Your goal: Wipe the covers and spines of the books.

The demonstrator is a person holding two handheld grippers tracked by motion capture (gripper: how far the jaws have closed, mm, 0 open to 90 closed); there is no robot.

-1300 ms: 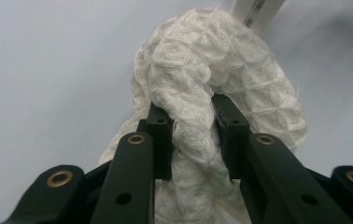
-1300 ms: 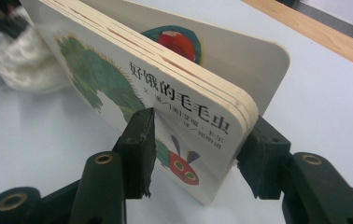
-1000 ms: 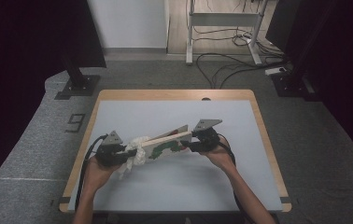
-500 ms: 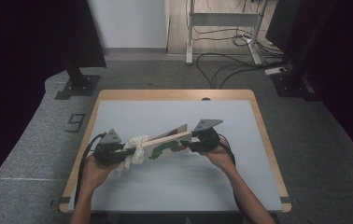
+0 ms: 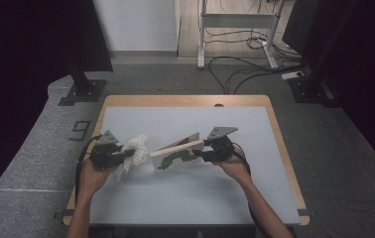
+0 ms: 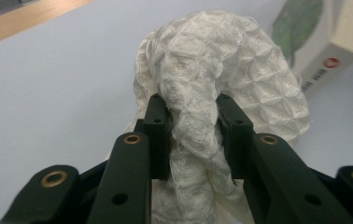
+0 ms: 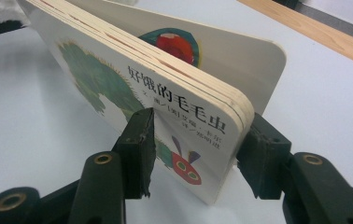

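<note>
A crumpled white waffle-weave cloth (image 5: pixel 136 148) hangs just above the table at the left, and my left gripper (image 5: pixel 126 154) is shut on it. In the left gripper view the cloth (image 6: pixel 212 65) bulges up between the two black jaws of that gripper (image 6: pixel 191 109). A thick board book (image 5: pixel 175 152) with a green caterpillar on its cover is held tilted over the table's middle. My right gripper (image 5: pixel 203 151) is shut on its right end. The right gripper view shows the book (image 7: pixel 165 93) clamped between the jaws of my right gripper (image 7: pixel 198 135), with its back cover splayed open behind. A small gap separates cloth and book.
The pale blue table top (image 5: pixel 190 198) has a wooden rim (image 5: pixel 185 100). On the floor beyond are a black stand base (image 5: pixel 81 91) at the left, a metal desk frame (image 5: pixel 235 29) with cables at the back, and another black base (image 5: pixel 312 89) at the right.
My left gripper has drawn the cloth to the left, off the book's end, opening a gap between them. The right gripper and the book have stayed in place.
</note>
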